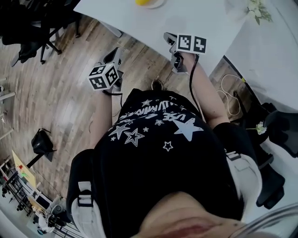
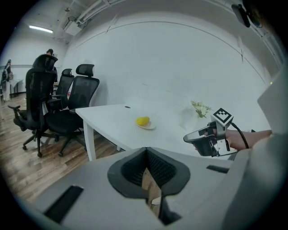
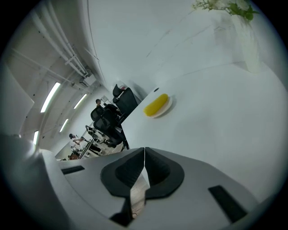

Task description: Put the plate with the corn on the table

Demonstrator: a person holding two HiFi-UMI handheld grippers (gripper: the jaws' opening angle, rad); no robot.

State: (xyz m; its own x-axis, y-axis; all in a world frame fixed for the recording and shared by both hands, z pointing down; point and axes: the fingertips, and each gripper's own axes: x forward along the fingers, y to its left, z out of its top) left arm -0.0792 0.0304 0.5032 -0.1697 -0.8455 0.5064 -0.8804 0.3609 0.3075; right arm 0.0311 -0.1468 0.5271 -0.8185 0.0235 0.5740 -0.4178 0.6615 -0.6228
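A small white plate [image 2: 146,125] with a yellow corn cob [image 2: 143,121] on it rests on the white table [image 2: 112,117]. The head view cuts the plate [image 1: 150,3] at the top edge; in the right gripper view the plate [image 3: 158,106] lies ahead on the table [image 3: 225,117]. My left gripper [image 2: 146,150] is shut on nothing, held off the table's near side over the wood floor [image 1: 114,55]. My right gripper [image 3: 144,150] is also shut and empty, over the table's edge [image 1: 167,37], well short of the plate.
A glass vase of white flowers [image 3: 234,11] stands on the table beyond the plate, at the top right in the head view [image 1: 257,9]. Black office chairs [image 2: 42,101] stand left of the table. A cable [image 1: 228,93] lies on the floor at the right.
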